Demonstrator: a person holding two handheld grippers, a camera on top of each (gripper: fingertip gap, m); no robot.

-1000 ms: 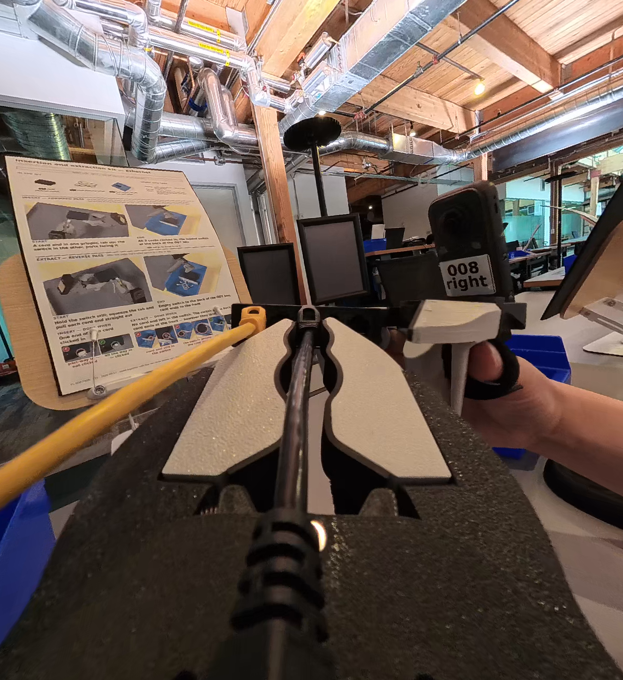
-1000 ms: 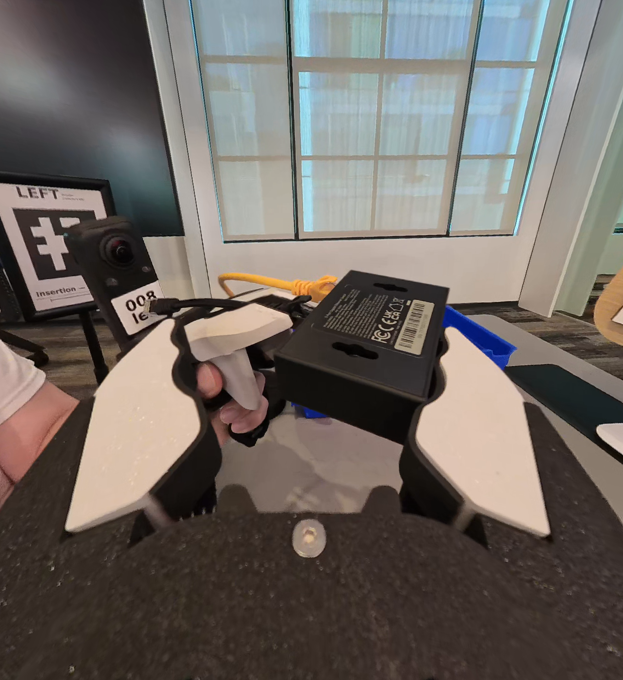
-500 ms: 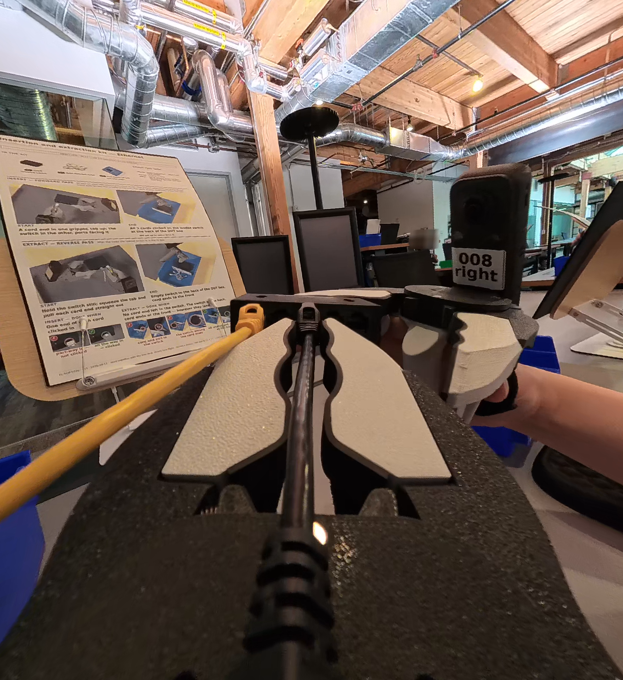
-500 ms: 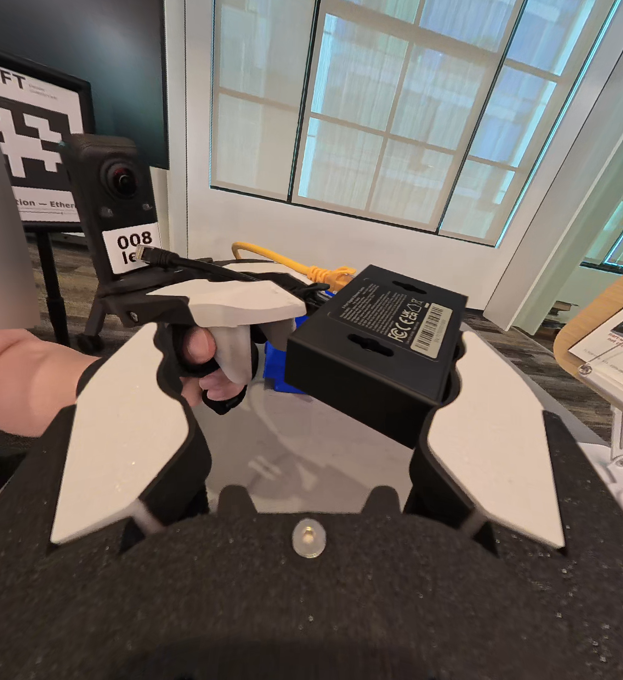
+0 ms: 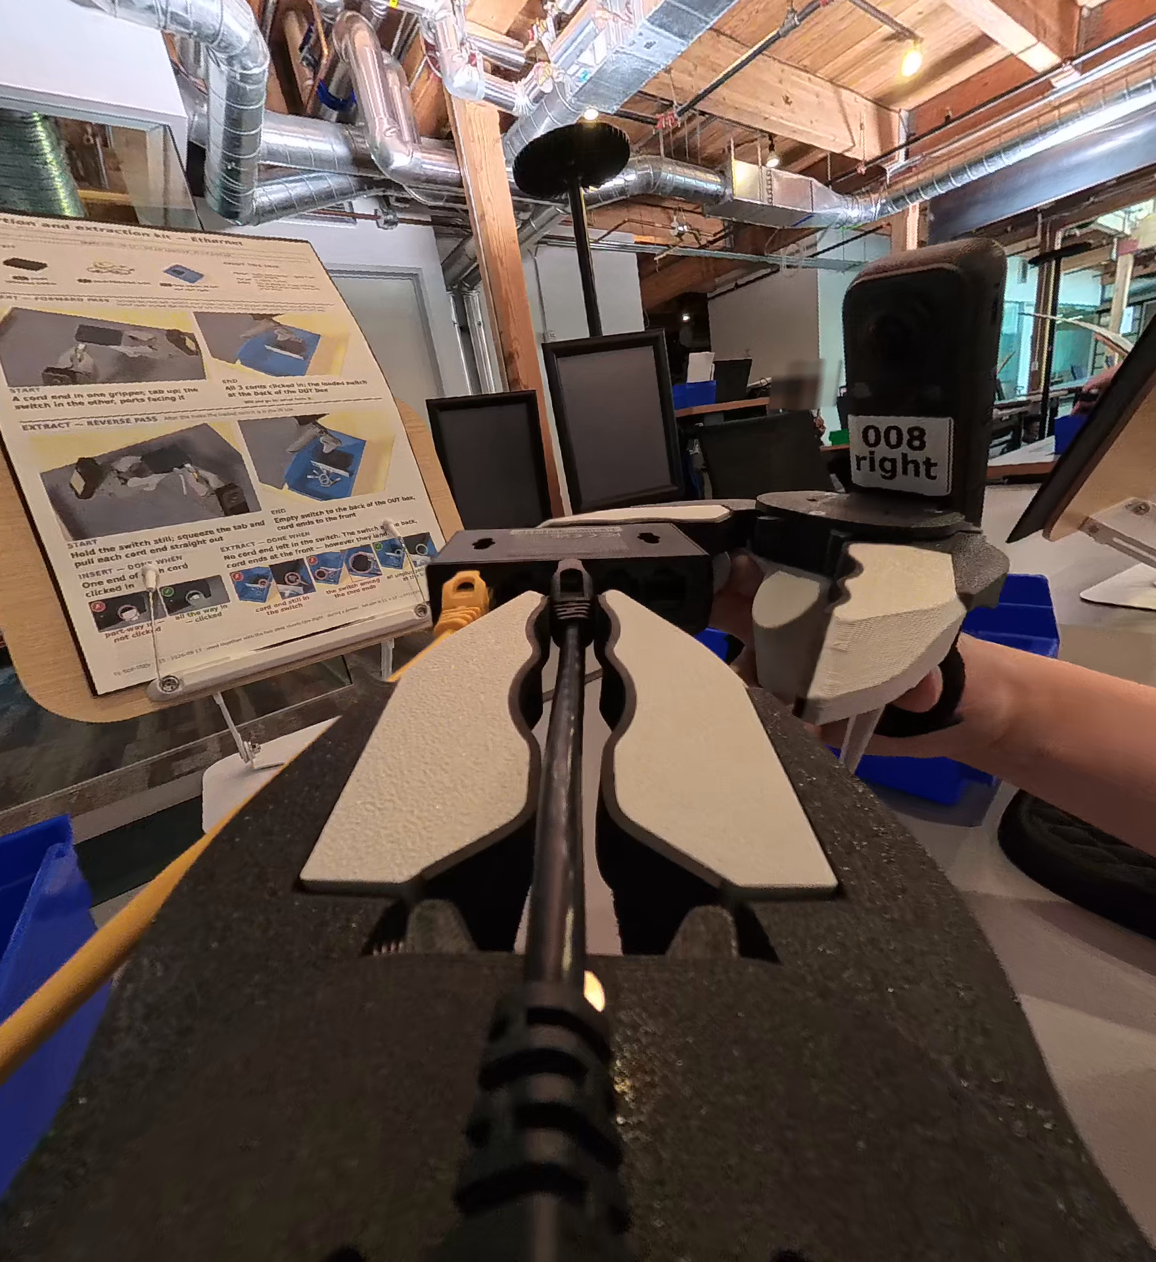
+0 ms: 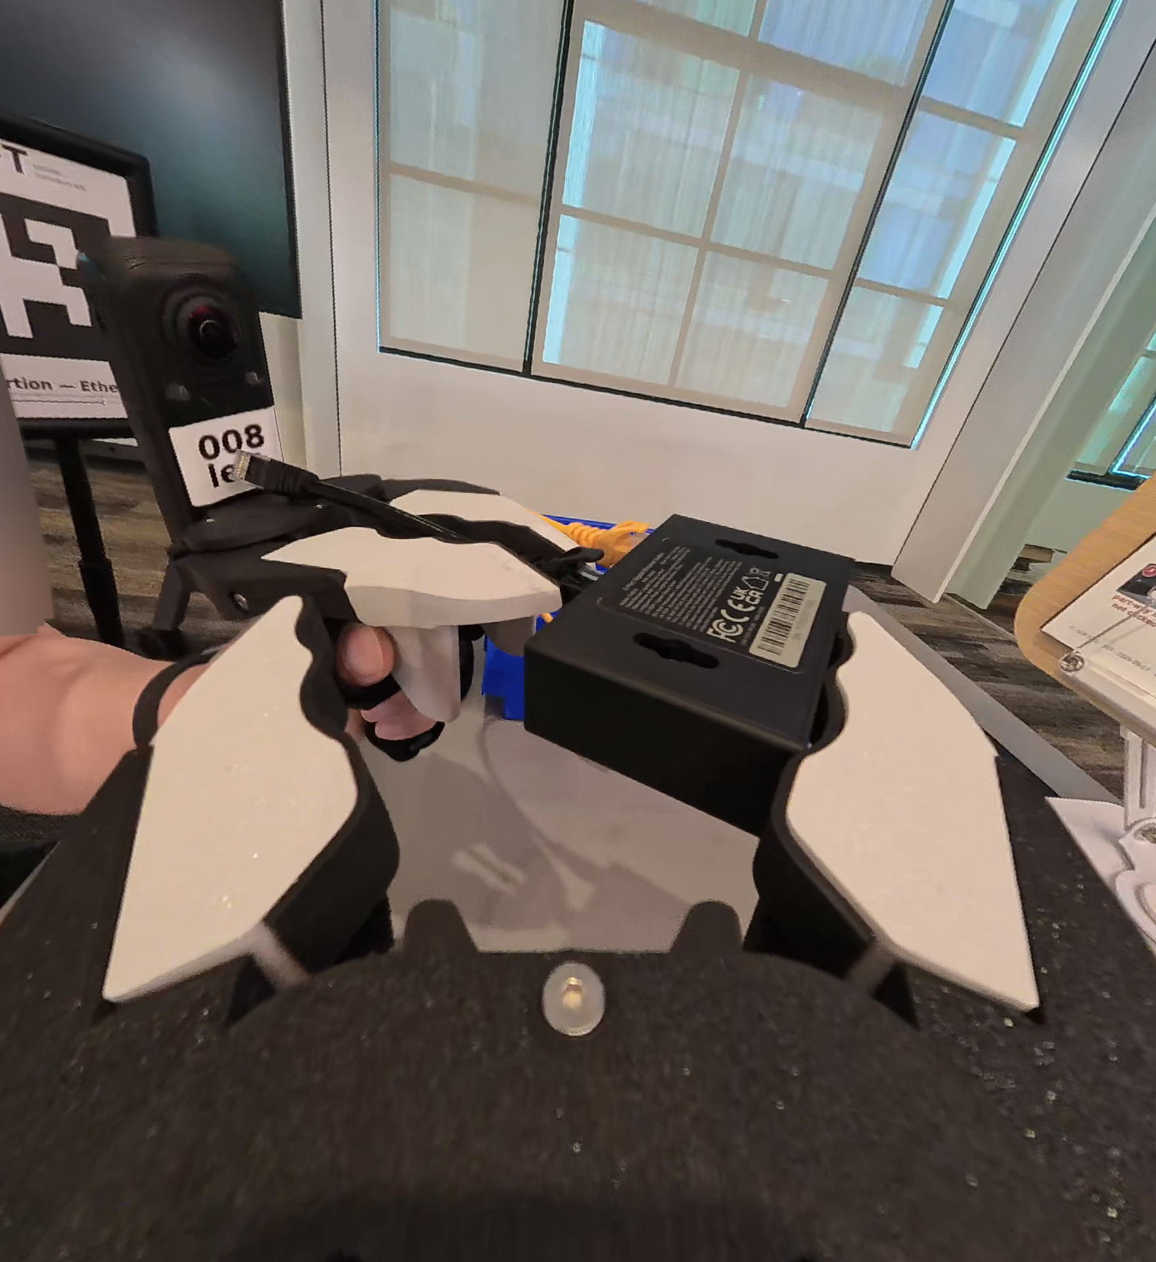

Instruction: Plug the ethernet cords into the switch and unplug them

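Black cord [image 5: 565, 690] pinched in left hand-held gripper [image 5: 568, 608], plug meeting switch [image 5: 565, 563] edge.

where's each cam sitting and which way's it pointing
Left wrist view: sits on the left gripper, looking along its fingers, shut on the black cord, toward the switch and instruction sheet; the person's forearm shows.
Right wrist view: sits on the right gripper, which clamps the switch, facing a window; the person's hand shows.
Shared: switch, black cord, yellow cord, each other's gripper.
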